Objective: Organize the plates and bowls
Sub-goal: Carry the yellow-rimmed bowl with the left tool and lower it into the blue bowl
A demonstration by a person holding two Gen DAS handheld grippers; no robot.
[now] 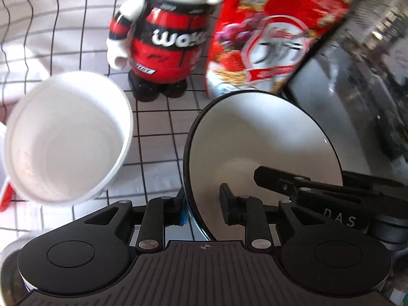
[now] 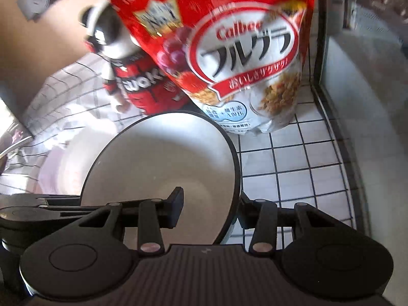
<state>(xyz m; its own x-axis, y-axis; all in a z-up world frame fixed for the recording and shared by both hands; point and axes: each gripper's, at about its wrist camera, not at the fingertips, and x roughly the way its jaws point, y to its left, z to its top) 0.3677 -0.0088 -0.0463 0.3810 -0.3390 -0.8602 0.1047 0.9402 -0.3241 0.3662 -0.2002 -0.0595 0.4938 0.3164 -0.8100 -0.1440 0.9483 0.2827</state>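
Two grippers share one black-rimmed bowl (image 1: pixel 257 137): the left gripper (image 1: pixel 204 207) has its fingers clamped on the near-left rim, one outside and one inside, and the right gripper (image 2: pixel 211 207) pinches the opposite edge the same way. Held between them, the bowl looks tilted and lifted off the tiled tabletop (image 2: pixel 293 163), though the blur makes it hard to be sure it is fully clear. To its left sits a deep white bowl (image 1: pixel 66 137), mouth up, just beside it. Behind stand a red-and-black toy figure (image 1: pixel 163 40) and a red cereal bag (image 2: pixel 229 46).

I'd say the carrying step is in hand, with the white bowl as the likely place to nest it. Next, both hands must travel together, level the bowl, and release only once it rests.
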